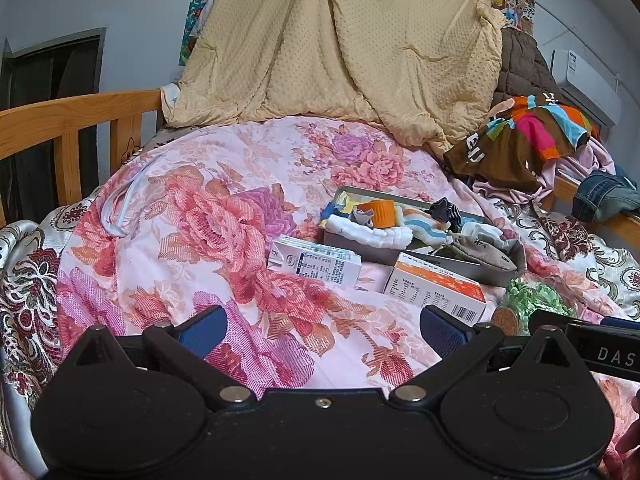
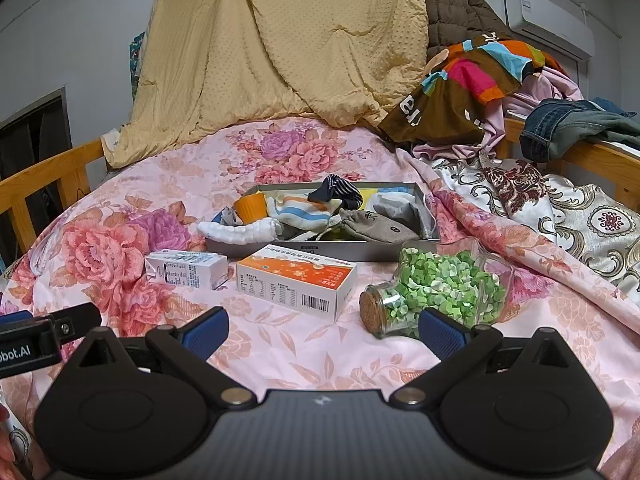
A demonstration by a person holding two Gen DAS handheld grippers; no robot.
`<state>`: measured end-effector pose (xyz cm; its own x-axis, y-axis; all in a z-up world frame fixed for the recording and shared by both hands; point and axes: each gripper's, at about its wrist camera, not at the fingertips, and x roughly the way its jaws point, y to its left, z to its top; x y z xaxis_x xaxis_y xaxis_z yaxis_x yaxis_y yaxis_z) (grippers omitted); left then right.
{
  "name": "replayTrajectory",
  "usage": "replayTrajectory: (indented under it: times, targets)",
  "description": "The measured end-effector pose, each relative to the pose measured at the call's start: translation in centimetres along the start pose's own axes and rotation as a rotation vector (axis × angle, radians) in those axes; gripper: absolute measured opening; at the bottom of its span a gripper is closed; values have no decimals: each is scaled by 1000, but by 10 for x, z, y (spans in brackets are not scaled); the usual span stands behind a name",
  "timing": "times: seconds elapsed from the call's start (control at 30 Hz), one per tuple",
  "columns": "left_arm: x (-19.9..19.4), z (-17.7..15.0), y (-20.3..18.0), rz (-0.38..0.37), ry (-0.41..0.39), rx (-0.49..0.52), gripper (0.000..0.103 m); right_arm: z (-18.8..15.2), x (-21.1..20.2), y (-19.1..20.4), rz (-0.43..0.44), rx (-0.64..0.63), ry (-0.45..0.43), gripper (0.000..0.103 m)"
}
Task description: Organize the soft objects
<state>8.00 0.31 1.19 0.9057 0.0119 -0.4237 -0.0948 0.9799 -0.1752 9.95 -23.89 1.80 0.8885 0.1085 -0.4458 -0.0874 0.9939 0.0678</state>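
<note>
A: Well, nearest us, how do the grippers stand?

B: Both hover over the flowered bedspread (image 2: 132,248). The left gripper (image 1: 323,330) has its jaws spread wide with nothing between them; the right gripper (image 2: 323,330) likewise, wide and empty.

A: And just past them?

B: A corked jar (image 2: 436,288) of green bits lies on its side, beside an orange-and-white box (image 2: 296,278) and a small white carton (image 2: 186,269).

A: The soft things?

B: Behind those, in a grey tray (image 2: 320,251): a rolled white cloth (image 2: 240,232) hanging over its front edge, a striped sock (image 2: 296,210), a dark sock (image 2: 338,192) on top, a grey-brown sock (image 2: 380,227), and an orange cup (image 2: 251,206).

A: Farther back?

B: A tan quilt (image 2: 288,48) and piled clothes (image 2: 476,80).
</note>
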Motion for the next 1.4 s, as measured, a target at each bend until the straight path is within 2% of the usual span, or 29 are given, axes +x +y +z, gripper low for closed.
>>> replayTrajectory:
  times: [1.4]
  targets:
    - [1,-1,2,-1,9,7,102,0,-1,-1,-4,6,4,103]
